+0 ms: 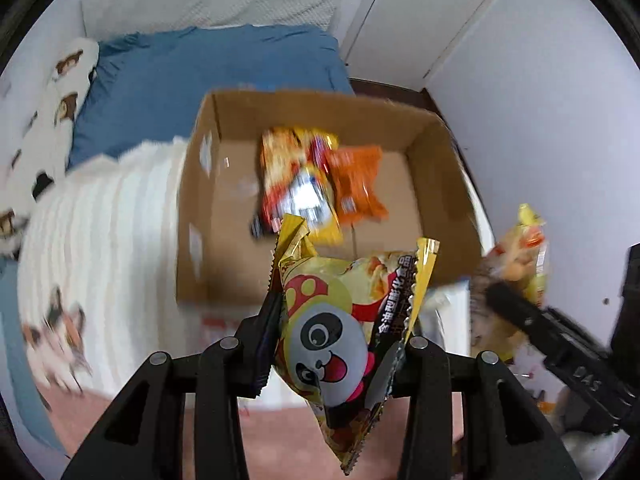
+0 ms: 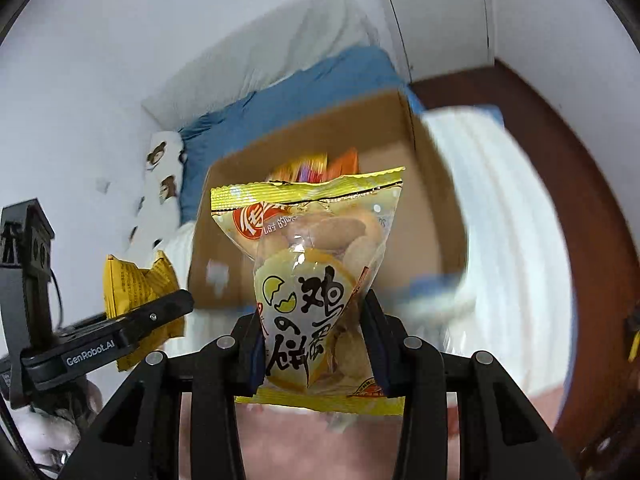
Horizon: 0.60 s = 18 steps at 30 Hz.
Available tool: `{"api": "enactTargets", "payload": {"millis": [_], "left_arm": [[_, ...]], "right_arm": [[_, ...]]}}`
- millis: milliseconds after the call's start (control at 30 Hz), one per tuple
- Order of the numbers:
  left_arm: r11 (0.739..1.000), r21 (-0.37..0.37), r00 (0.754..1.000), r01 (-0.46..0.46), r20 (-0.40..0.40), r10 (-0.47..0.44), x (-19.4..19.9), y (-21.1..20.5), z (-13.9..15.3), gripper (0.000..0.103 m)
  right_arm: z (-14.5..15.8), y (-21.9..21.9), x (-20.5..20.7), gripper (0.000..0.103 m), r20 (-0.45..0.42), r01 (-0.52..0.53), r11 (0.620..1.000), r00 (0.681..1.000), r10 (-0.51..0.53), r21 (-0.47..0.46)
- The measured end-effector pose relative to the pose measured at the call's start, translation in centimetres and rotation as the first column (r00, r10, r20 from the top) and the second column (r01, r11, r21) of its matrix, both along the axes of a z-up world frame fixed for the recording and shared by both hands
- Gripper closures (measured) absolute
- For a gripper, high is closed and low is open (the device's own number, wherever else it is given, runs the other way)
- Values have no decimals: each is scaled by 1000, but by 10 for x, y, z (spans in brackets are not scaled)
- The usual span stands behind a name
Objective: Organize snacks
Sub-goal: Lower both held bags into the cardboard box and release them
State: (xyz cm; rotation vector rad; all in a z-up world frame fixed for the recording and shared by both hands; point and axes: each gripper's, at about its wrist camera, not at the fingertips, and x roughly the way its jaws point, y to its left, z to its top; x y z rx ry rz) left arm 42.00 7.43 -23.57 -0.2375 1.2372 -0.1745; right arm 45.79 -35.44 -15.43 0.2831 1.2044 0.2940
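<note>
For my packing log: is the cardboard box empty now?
Not empty. The cardboard box already holds an orange packet and yellow-red packets on its floor.

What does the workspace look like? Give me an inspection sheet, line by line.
Surface: a bed with a white blanket and blue sheet; the view is motion-blurred.
Job's things: an open cardboard box on the bed holds an orange packet and a yellow and red packet; the panda snack bag and egg cookie bag are held in front of the box.
Clutter: a bear-print pillow.
Grippers: left gripper shut on the panda snack bag; right gripper shut on the egg cookie bag.
Cables: a thin dark wire beside the left gripper.
Surroundings: white walls, a white door, dark wood trim.
</note>
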Motion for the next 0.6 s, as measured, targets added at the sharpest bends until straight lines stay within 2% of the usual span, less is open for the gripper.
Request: {"api": "enactTargets", "payload": {"millis": [233,333,467,500,533,600], "left_arm": [[995,92,994,-37,-97,46,103,4,-37,64],[992,114,987,-48,-144,64,134,8,-63,64],[989,139,976,-48,-203,76,167,11,-95,64],[989,136,974,-62,-210,90,174,13,-100,61],[990,121,970,-77,-219,102,178,16,-106,57],[989,112,966,-98,-228,122,186,21,-114,15]], "right_arm": [[-32,18,115,60,-43,-19,993,999,14,-120],[-55,24,152,60,-74,-38,985,997,26,-167],[-86,34,182,59,-116,-58,976,993,34,-211],[-94,35,187,55,-128,-61,973,991,33,-221],[-104,39,195,37,-149,-78,968,988,43,-237],[-115,40,199,7,-173,-85,967,984,44,-238]]}}
